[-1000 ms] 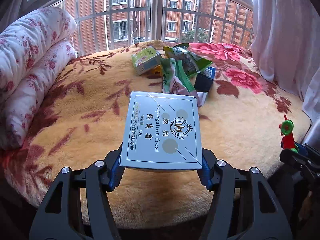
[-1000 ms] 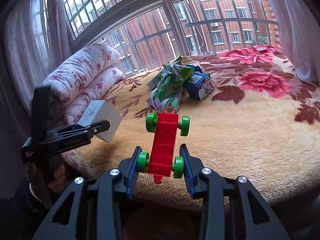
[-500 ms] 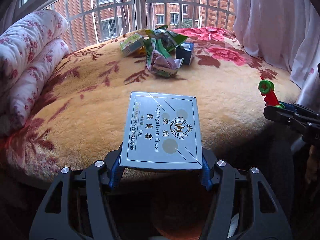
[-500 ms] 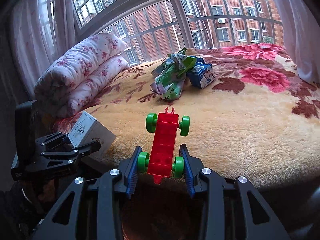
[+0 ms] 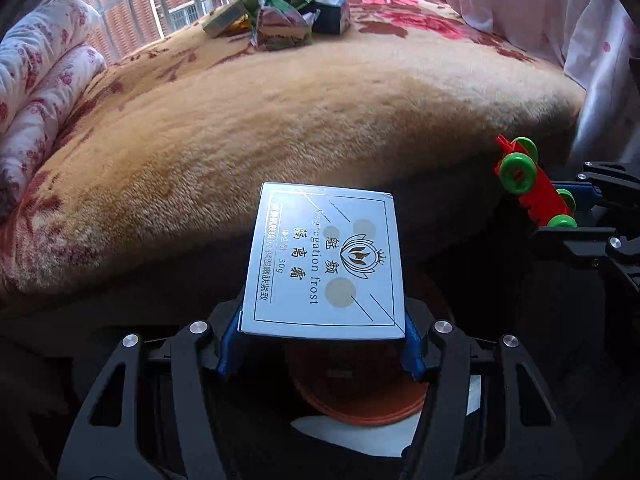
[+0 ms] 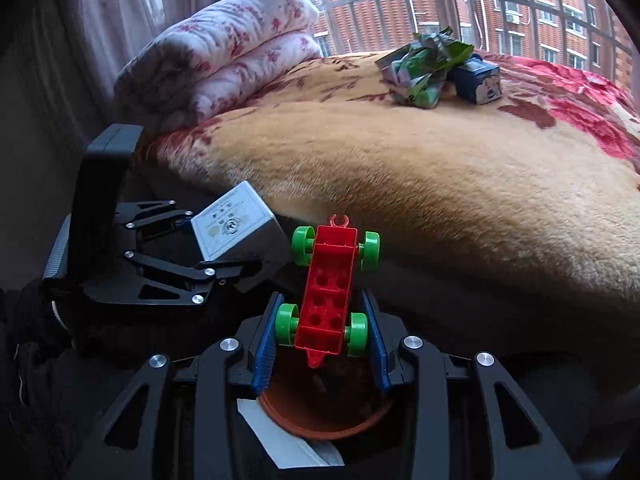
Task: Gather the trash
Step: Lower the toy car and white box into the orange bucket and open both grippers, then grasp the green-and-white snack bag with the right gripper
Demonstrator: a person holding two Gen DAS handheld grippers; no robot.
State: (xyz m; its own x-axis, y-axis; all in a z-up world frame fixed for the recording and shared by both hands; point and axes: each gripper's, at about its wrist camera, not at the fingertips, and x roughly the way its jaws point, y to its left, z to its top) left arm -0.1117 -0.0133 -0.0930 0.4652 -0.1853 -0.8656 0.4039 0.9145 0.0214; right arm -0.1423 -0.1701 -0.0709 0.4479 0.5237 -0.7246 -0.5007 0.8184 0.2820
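Progress approx midway: left gripper (image 5: 322, 344) clamped on flat pale-blue printed cardboard box (image 5: 324, 264), right gripper (image 6: 322, 344) on red plastic toy cart w/ green wheels (image 6: 326, 292), both above round terracotta-brown bin (image 6: 324, 420). Left to do: drop both, then green wrappers & small cartons (image 6: 436, 68) on bed blanket (image 6: 440, 184).

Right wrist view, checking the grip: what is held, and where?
The red plastic toy car with green wheels, pinched by the right gripper across its rear wheels.

Brown bin (image 5: 360, 408) mostly behind box (image 5: 324, 264)
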